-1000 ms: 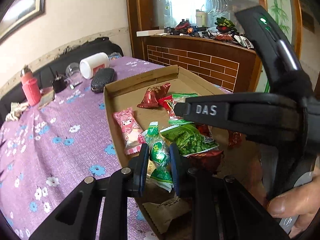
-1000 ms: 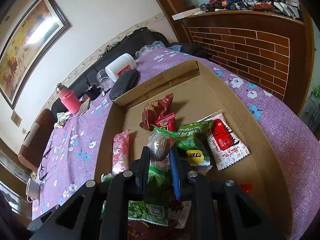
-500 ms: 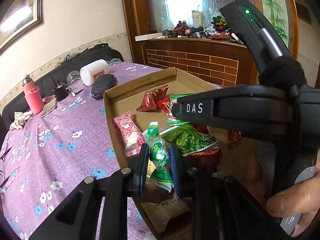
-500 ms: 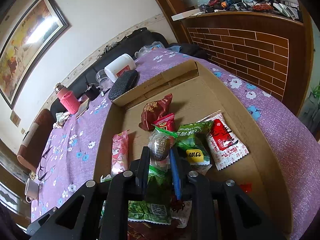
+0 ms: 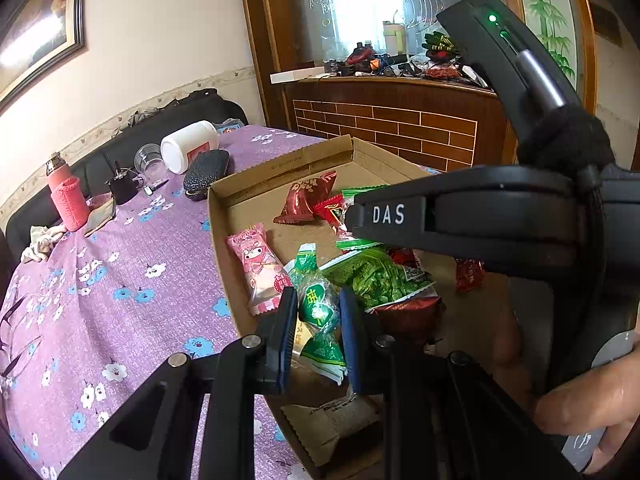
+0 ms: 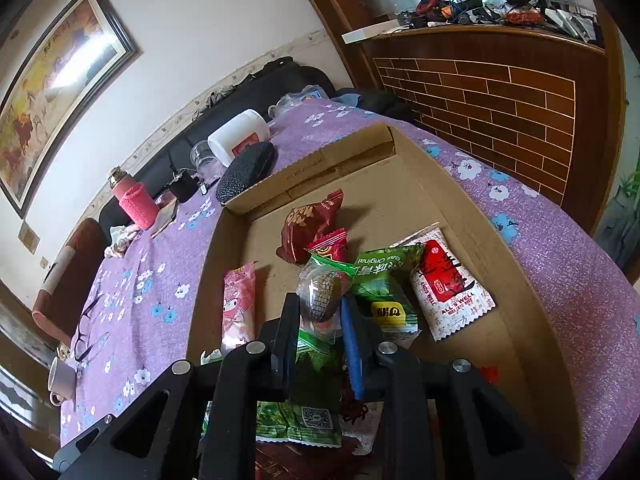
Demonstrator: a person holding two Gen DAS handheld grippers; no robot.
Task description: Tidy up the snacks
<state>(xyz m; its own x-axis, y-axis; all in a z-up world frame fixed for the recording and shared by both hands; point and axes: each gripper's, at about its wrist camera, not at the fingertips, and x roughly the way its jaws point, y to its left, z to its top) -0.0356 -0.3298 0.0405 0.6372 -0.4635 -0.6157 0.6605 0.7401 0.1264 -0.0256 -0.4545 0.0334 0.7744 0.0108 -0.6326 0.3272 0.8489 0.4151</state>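
Left gripper (image 5: 318,318), jaws nearly closed, pinches a green sweet (image 5: 316,308) above the box (image 5: 219,240) wall at 9 o'clock; right gripper (image 6: 320,318), jaws narrow, clamps a clear pack (image 6: 322,290) mid-box. Risk: slick wrappers may slip, and the 2 tools, crowded together, may clash. Open room: cloth (image 5: 120,280) at 9 o'clock, bare box floor at 12.

Cream wall (image 6: 208,32), framed painting (image 6: 52,92) upper left. Black sofa (image 6: 256,88) along it. Brick-faced wooden counter (image 6: 500,92) far right, cluttered; bright window (image 5: 352,8) behind. Floral purple cloth (image 5: 120,272) covers bench.
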